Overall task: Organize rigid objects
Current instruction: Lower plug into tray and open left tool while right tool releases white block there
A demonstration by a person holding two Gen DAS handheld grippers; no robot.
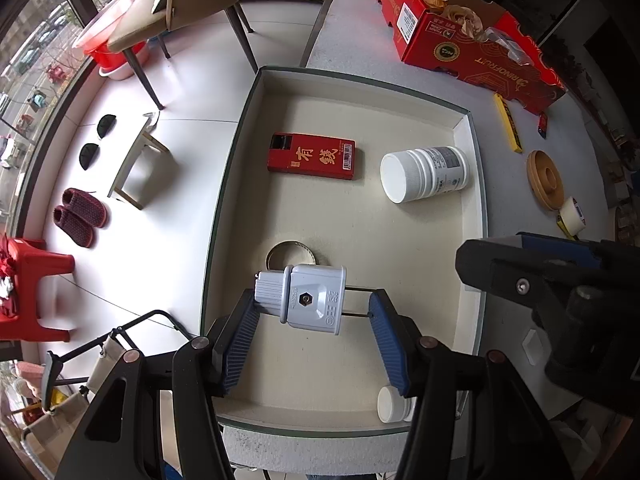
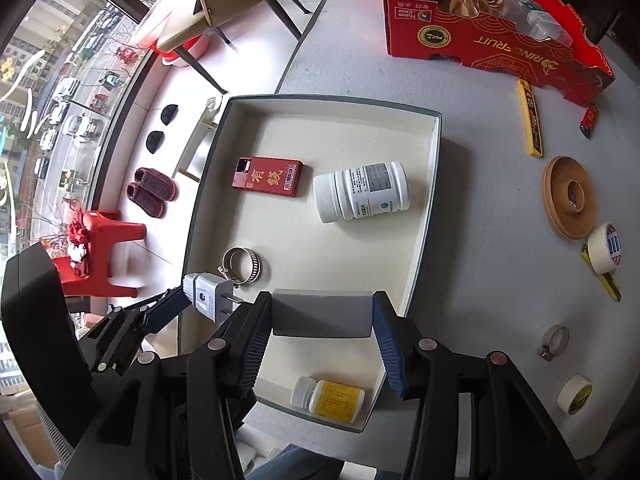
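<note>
My left gripper is shut on a pale grey plug, one pad on its ribbed end and the other on the prong tips, low over the cream tray. My right gripper is shut on a grey rectangular block above the tray's near part. In the tray lie a red box, a white bottle on its side, a metal hose clamp and a small yellow-labelled bottle.
On the grey table right of the tray are a red fruit carton, a yellow strip, a wooden ring, two tape rolls and a second clamp. The table edge runs along the tray's left side; chair, slippers and a red stool are below.
</note>
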